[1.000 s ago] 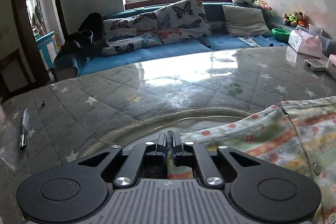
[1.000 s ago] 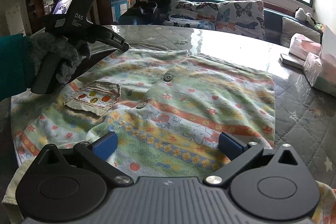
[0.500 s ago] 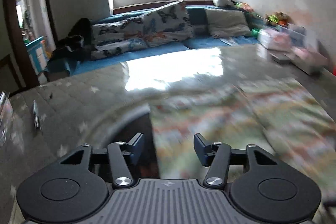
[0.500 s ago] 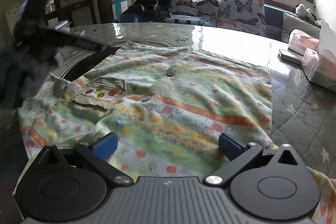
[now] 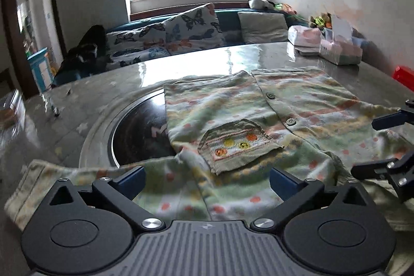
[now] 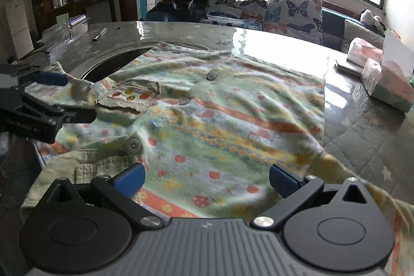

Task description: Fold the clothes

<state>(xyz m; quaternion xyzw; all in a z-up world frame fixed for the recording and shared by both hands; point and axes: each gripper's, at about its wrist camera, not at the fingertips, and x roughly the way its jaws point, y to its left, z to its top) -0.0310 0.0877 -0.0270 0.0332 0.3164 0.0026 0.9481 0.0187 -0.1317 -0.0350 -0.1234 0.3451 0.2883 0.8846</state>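
Shirt [image 5: 297,105] lay spread on the table [image 6: 181,30], front up, buttons and pocket [image 5: 236,144] showing; its left edge looked turned in over the dark round inset [image 5: 139,131], so I judged one fold started and the rest left to do. My left gripper [image 5: 207,179] hovered over the near hem, jaws opening wide, only loose cloth beneath and nothing pinched. My right gripper [image 6: 205,179] also had its fingers spread over the fabric, holding nothing. Tissue packs [image 6: 383,84] sat near the shirt's right edge and could crowd a fold; a pen [image 6: 99,34] lay well apart.
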